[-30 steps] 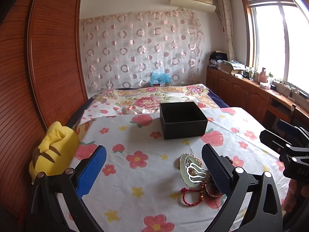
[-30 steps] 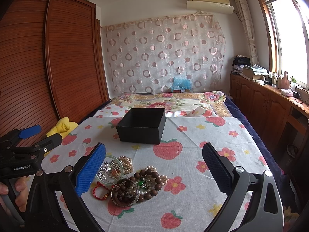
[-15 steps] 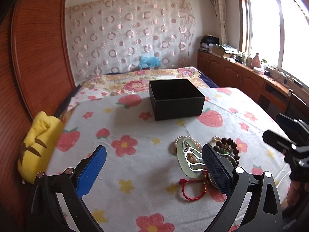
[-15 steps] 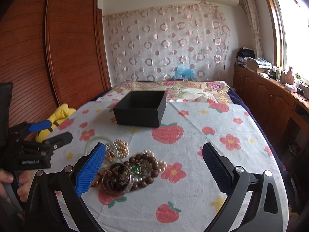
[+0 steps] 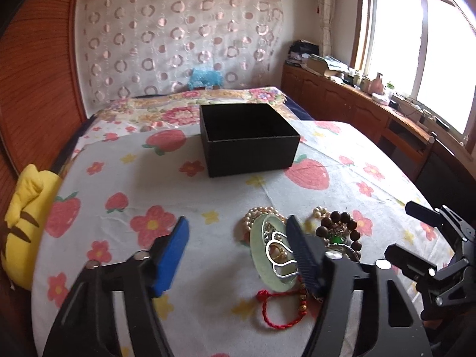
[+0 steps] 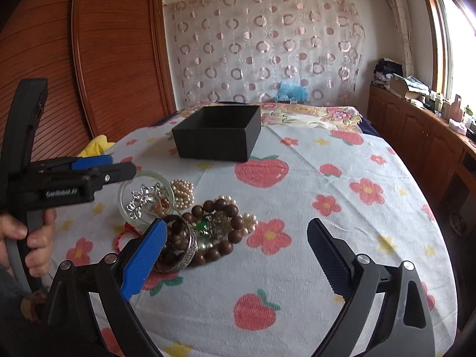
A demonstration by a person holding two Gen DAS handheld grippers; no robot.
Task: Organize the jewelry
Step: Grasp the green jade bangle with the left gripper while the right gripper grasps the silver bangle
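Note:
A heap of jewelry lies on the strawberry-print cloth: a pale green jade bangle, a silver ornament inside it, pearls, brown wooden beads, a red cord bracelet. An open black box stands behind. My left gripper is open, low, its right finger over the bangle. My right gripper is open, just right of the heap.
A yellow plush toy lies at the bed's left edge by the wooden wardrobe. A wooden cabinet with clutter runs under the window on the right. A blue plush sits at the curtain.
Both grippers moved forward and down toward the jewelry heap. The left jaws have narrowed, with the right finger now over the green bangle.

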